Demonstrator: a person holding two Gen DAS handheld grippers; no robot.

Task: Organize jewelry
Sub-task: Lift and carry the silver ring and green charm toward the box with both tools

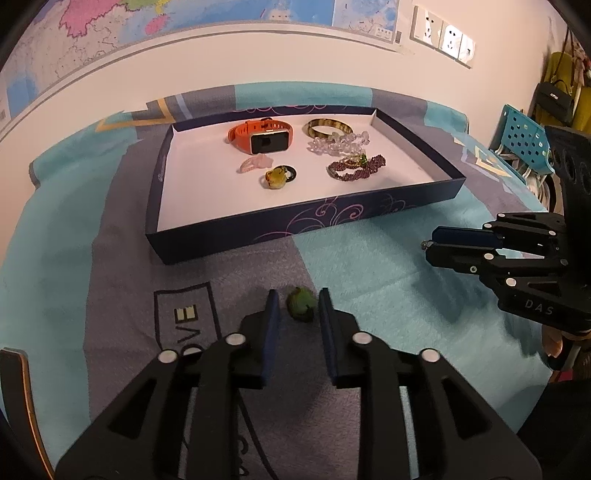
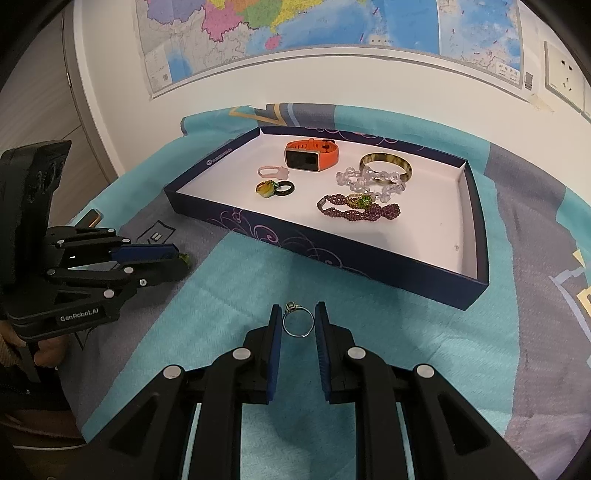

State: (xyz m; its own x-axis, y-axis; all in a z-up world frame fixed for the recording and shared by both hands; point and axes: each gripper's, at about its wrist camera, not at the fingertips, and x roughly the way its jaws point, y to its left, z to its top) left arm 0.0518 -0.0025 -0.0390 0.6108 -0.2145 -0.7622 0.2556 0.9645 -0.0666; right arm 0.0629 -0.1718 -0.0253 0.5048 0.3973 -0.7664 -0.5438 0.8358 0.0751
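Observation:
A dark blue tray (image 1: 306,225) (image 2: 343,254) with a white floor holds an orange smartwatch (image 1: 262,138) (image 2: 310,155), a gold bangle (image 1: 328,127), a clear bead bracelet (image 1: 340,144), a purple bead bracelet (image 1: 356,168) and several rings. My left gripper (image 1: 297,301) (image 2: 181,258) is open around a green ring (image 1: 301,304) that lies on the cloth. My right gripper (image 2: 298,314) (image 1: 430,247) is open around a silver ring (image 2: 297,321) lying on the cloth; the pads do not seem to touch it.
A teal and grey cloth (image 1: 369,266) covers the table. A wall with a map (image 2: 295,29) and sockets (image 1: 443,37) stands behind. A blue perforated basket (image 1: 524,140) and hanging bags (image 1: 557,96) are at the right.

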